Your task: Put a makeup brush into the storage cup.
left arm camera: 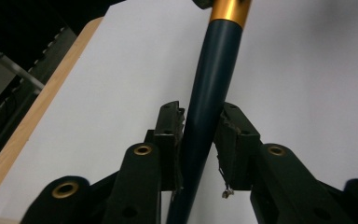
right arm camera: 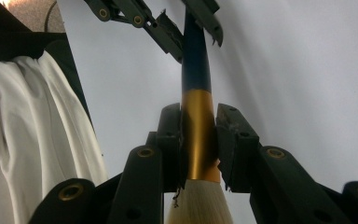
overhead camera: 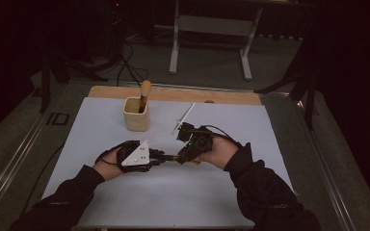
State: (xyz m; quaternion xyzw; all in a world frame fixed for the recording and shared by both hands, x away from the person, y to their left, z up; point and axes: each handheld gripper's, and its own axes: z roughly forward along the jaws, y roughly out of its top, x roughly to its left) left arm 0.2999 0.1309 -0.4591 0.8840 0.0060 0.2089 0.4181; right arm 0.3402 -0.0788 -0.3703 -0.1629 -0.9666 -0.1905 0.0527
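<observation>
A brush (overhead camera: 172,157) with a dark blue handle (left arm camera: 212,84), a gold ferrule (right arm camera: 198,135) and pale bristles (right arm camera: 200,205) hangs level above the white table top (overhead camera: 125,187), held between my two grippers. My left gripper (overhead camera: 163,156) (left arm camera: 200,126) is shut on the blue handle, its pads pressed against both sides. My right gripper (overhead camera: 180,158) (right arm camera: 199,126) is shut on the gold ferrule, with the bristles toward its body. In the right gripper view the left gripper (right arm camera: 189,28) clamps the far end of the handle.
A beige cup (overhead camera: 137,114) holding a wooden-handled tool (overhead camera: 144,94) stands at the back left of the table. A thin white stick (overhead camera: 183,118) lies just behind the right hand. A wooden strip (overhead camera: 231,97) edges the far side. White cloth (right arm camera: 28,140) hangs beside the right gripper.
</observation>
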